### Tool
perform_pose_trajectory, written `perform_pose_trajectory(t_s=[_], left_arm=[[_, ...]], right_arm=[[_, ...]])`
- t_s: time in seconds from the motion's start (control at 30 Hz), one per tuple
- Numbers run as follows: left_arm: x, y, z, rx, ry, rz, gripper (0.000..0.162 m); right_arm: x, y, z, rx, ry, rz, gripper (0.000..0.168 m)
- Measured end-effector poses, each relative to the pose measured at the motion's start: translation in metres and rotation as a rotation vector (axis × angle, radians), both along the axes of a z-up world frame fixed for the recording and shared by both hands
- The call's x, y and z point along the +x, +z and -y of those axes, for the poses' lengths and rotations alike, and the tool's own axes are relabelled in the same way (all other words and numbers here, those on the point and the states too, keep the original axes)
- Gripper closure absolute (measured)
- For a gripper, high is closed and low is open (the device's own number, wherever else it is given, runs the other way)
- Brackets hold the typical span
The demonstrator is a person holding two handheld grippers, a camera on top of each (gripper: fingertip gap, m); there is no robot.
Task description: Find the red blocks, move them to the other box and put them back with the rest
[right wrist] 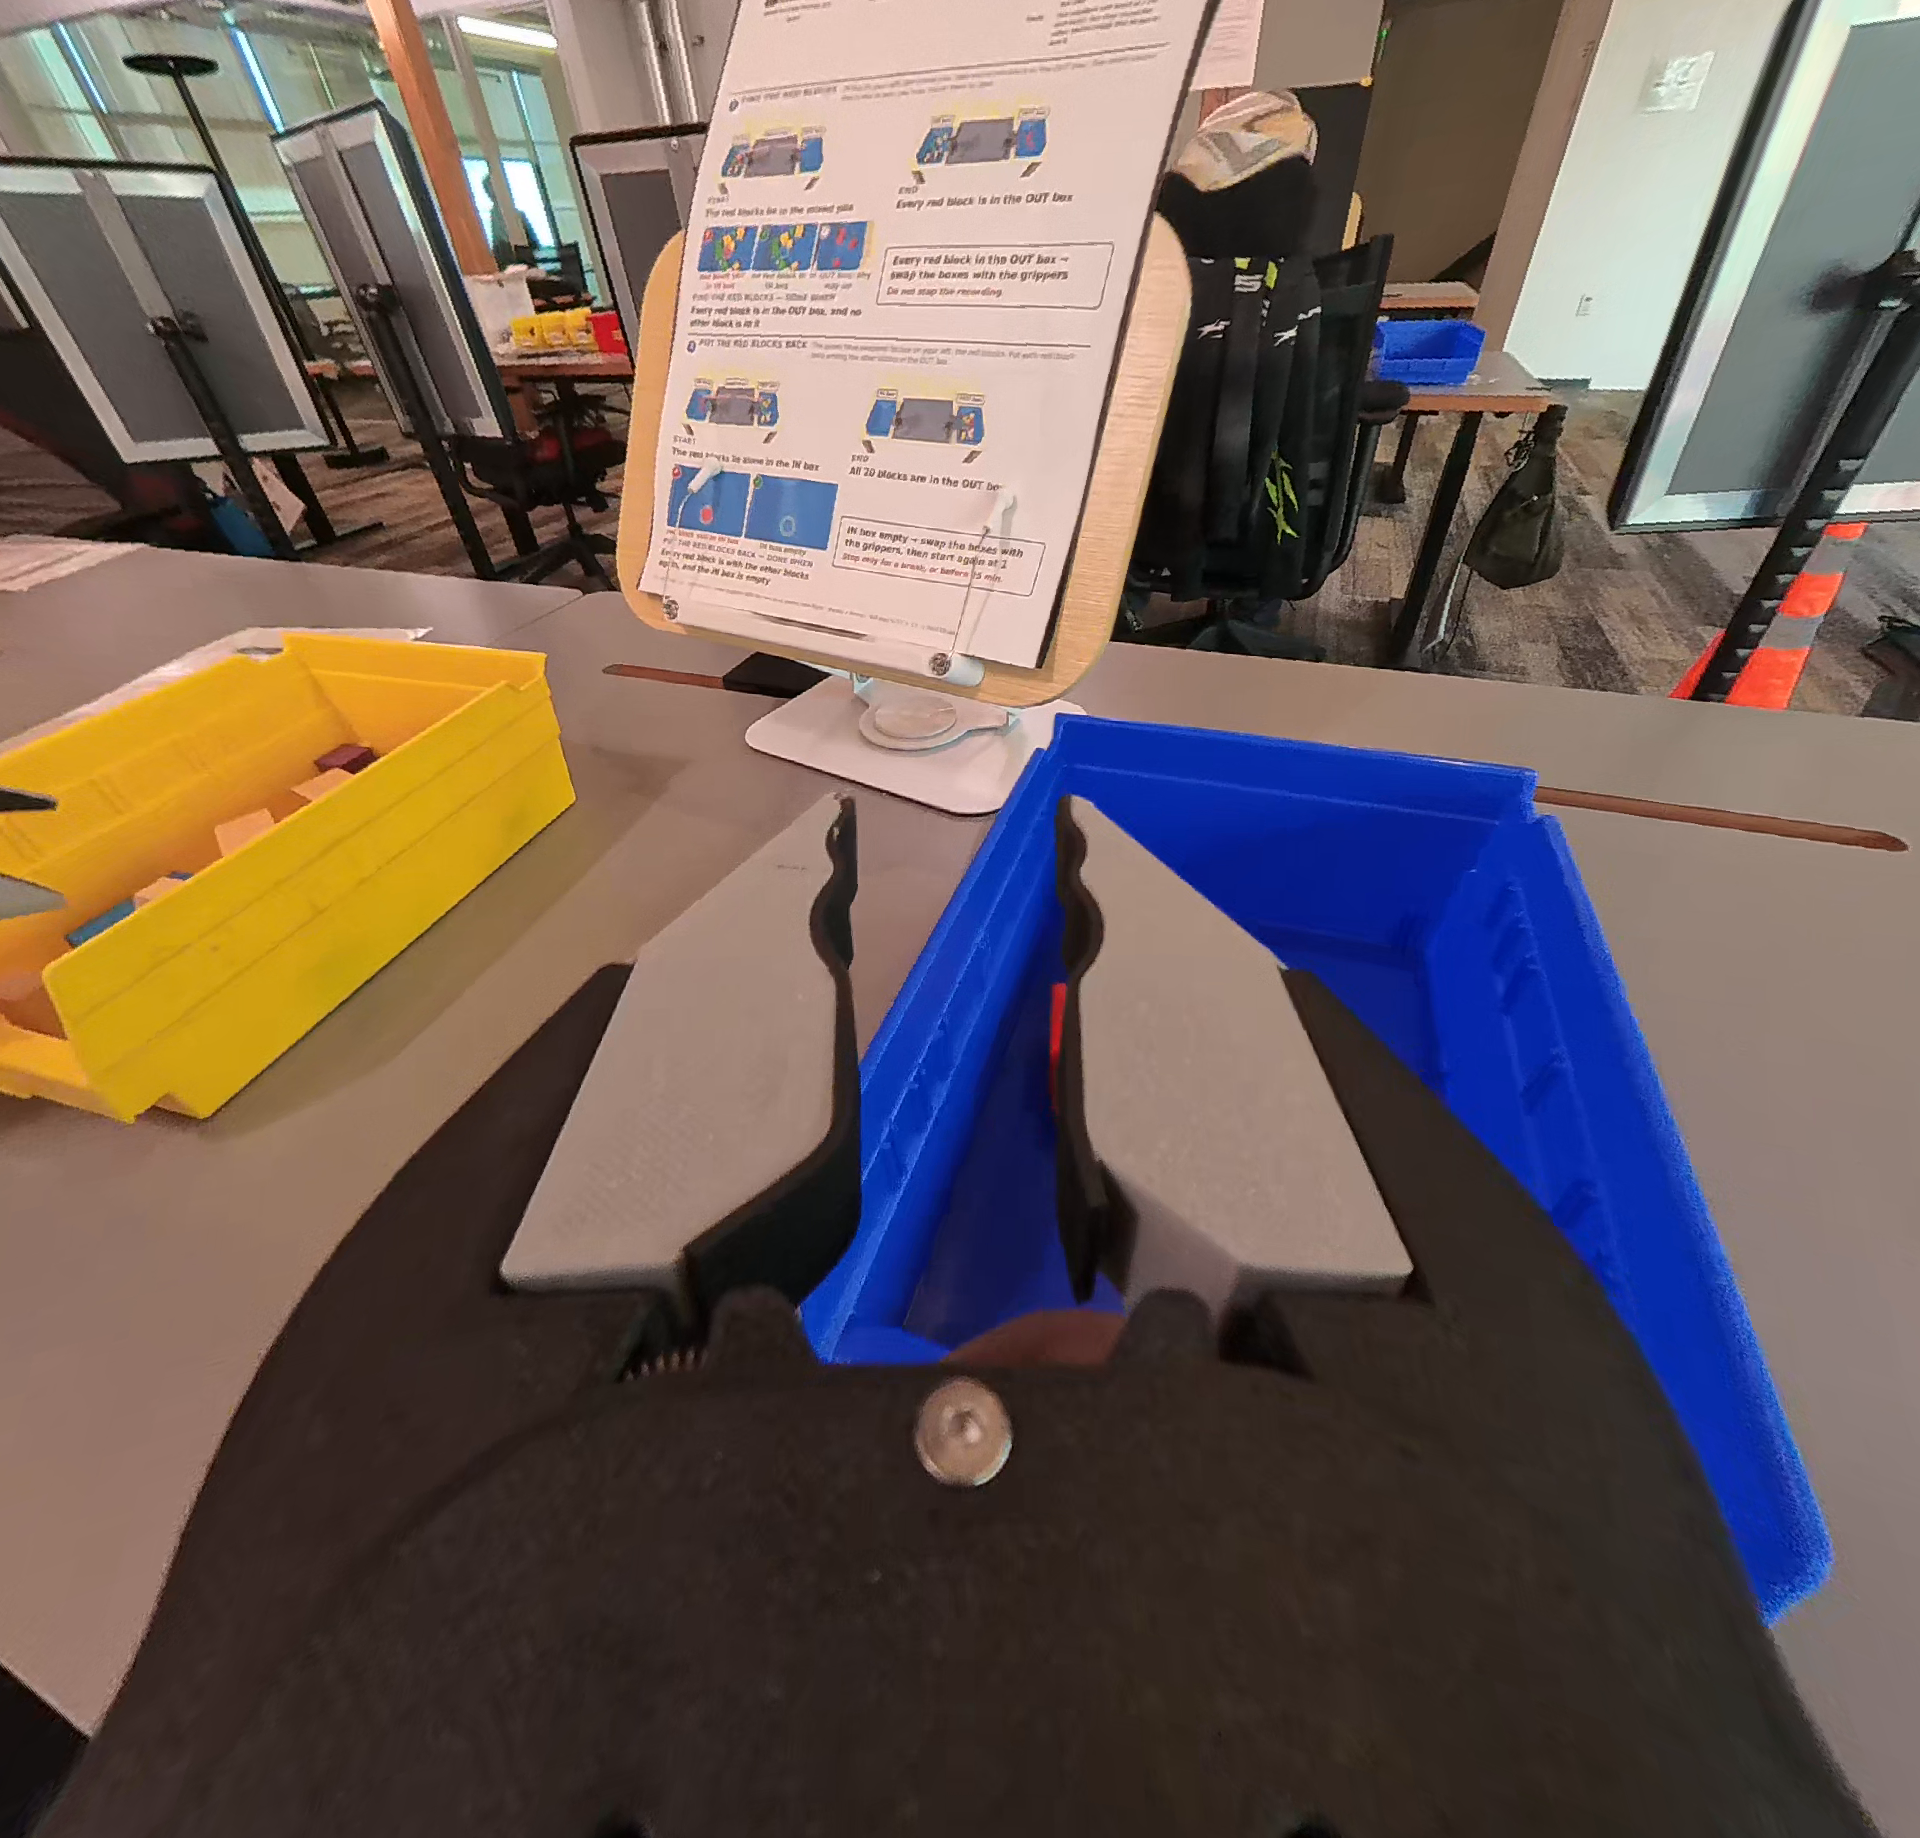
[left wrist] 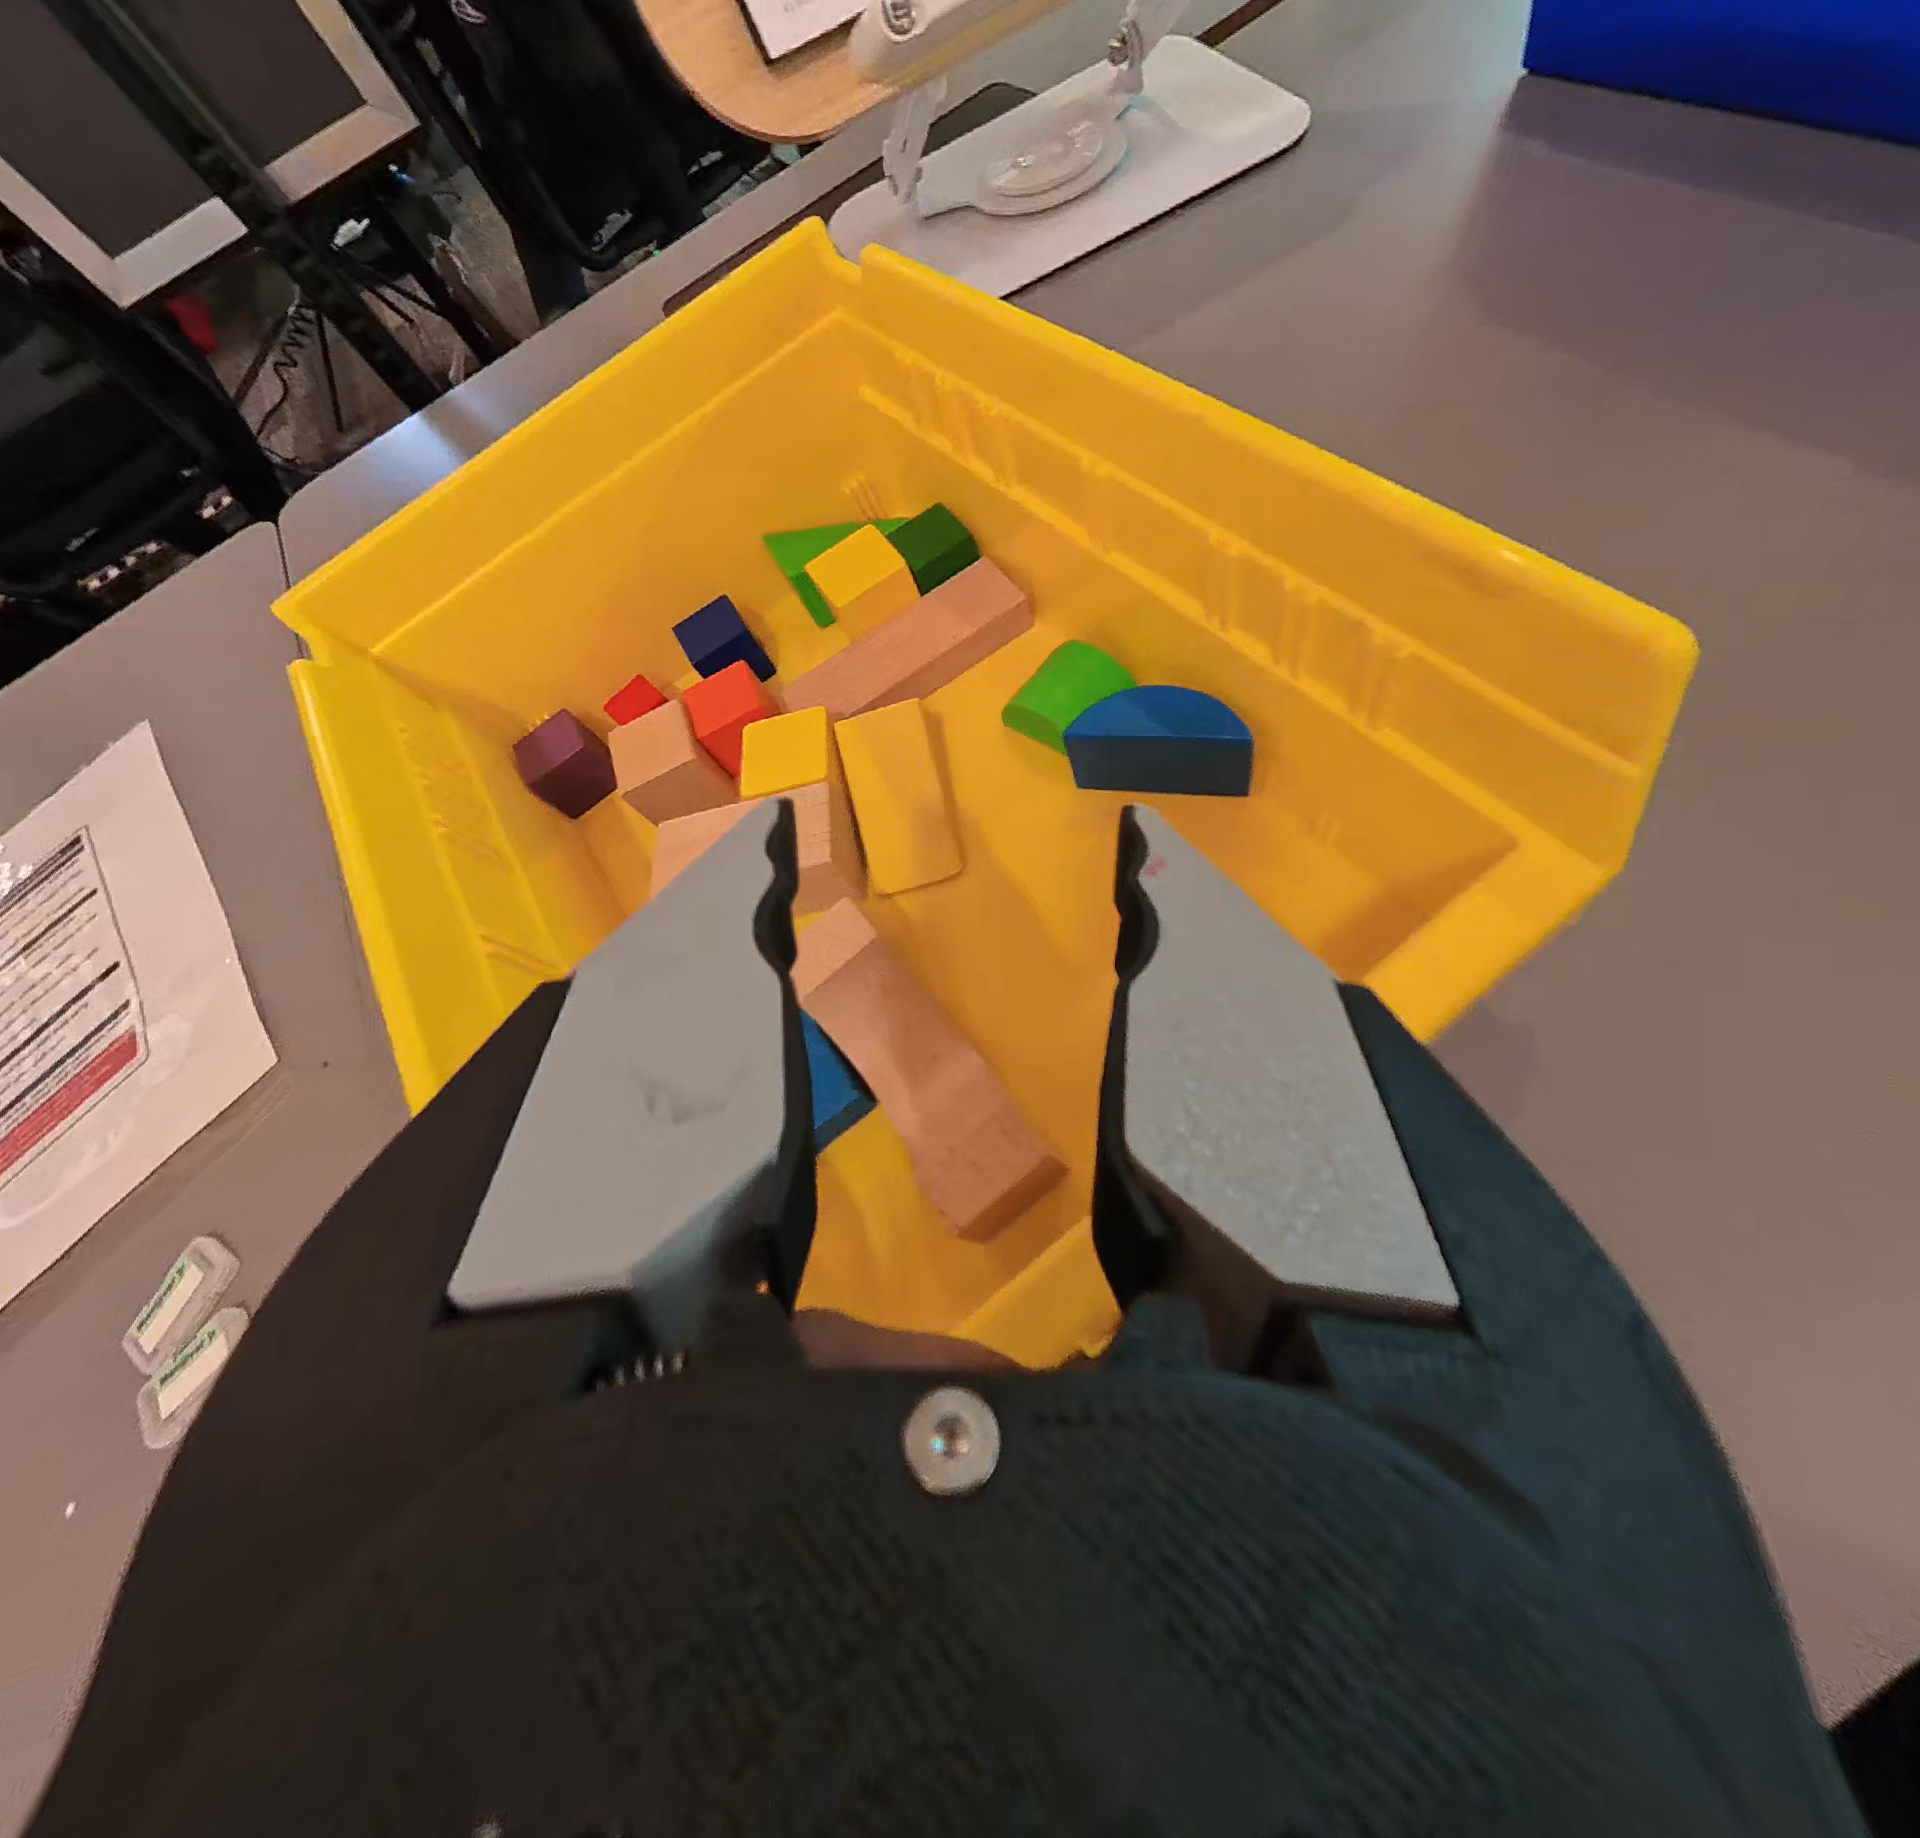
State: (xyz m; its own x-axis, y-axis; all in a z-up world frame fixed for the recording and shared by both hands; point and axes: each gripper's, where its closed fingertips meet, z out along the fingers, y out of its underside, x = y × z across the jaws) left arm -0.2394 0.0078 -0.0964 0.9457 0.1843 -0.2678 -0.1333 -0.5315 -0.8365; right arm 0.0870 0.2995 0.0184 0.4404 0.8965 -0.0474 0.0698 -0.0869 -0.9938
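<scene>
Left gripper (left wrist: 951, 817) hangs over the yellow box (left wrist: 1299, 583), jaws spread and empty, aimed at the mixed pile: small red block (left wrist: 634, 697) and larger red-orange block (left wrist: 727, 713) sit toward the box's left wall, wedged among plain wood and yellow pieces, so likely the next picks. Right gripper (right wrist: 951, 812) waits with jaws apart straddling the blue box (right wrist: 1507, 957) near wall, nothing pinched; a red sliver (right wrist: 1058, 1035) shows inside, probably a block already delivered. Both boxes rest on the grey worktop (right wrist: 312, 1217).
</scene>
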Motion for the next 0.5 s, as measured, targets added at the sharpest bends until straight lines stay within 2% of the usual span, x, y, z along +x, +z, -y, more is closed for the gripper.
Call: perform_pose_trajectory(t_s=[0.07, 0.17, 0.3, 0.4, 0.5], left_arm=[[-0.008, 0.007, 0.000, 0.046, 0.042, 0.025, 0.102], [-0.032, 0.029, 0.001, 0.177, 0.160, 0.068, 0.114], [-0.054, 0.044, -0.009, 0.248, 0.212, 0.124, 0.108], [-0.072, 0.037, -0.033, 0.127, 0.234, 0.099, 0.115], [-0.084, 0.030, -0.063, -0.014, 0.221, 0.126, 0.110]], right_arm=[[-0.003, -0.003, 0.001, -0.002, 0.007, 0.012, 0.133], [-0.007, -0.008, 0.001, -0.012, 0.011, 0.024, 0.133], [-0.007, -0.014, -0.003, -0.013, 0.000, 0.049, 0.133], [0.000, -0.013, -0.009, -0.020, -0.023, 0.043, 0.133], [0.007, -0.010, -0.013, -0.045, -0.026, 0.017, 0.133]])
